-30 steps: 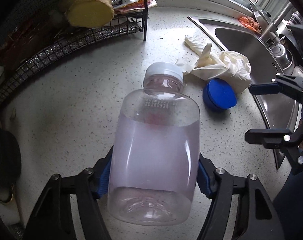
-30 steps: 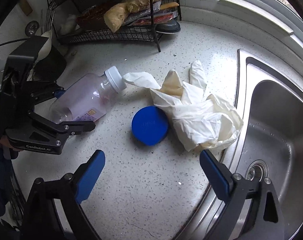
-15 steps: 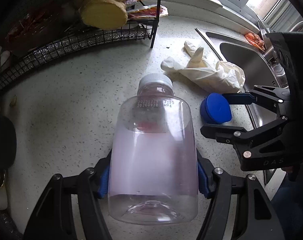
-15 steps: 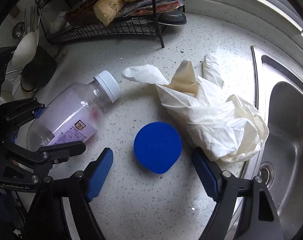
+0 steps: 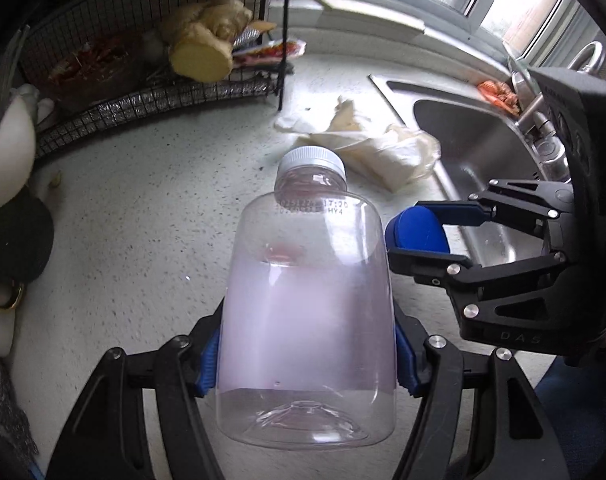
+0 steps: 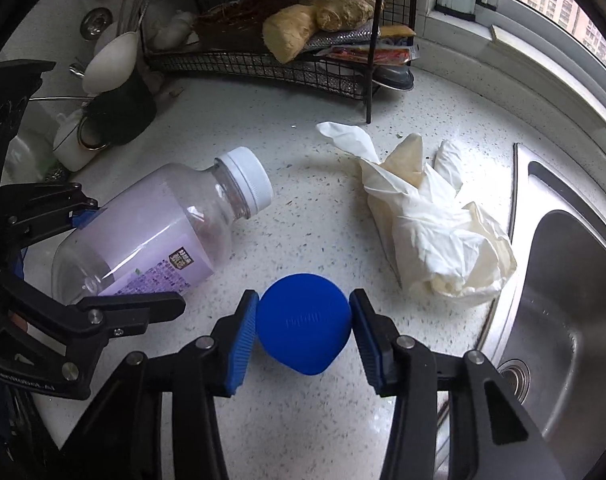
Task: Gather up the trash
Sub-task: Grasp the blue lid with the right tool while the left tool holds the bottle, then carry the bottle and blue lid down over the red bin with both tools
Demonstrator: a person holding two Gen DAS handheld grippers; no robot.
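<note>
Purple bottle (image 6: 143, 236) label only in right view; left gripper (image 5: 306, 354) pinching bottle, right gripper (image 6: 303, 330) pinching blue lid (image 6: 303, 324).

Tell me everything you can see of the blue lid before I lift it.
The blue lid is a round, matte, plastic-looking disc with rounded edges and faint raised lettering at its centre, too small to read. It lies flat, top side up, on the speckled counter, between the bottle and the crumpled gloves, touching neither. The right gripper brackets it: both blue pads sit against its opposite edges. It looks intact and clean.
</note>
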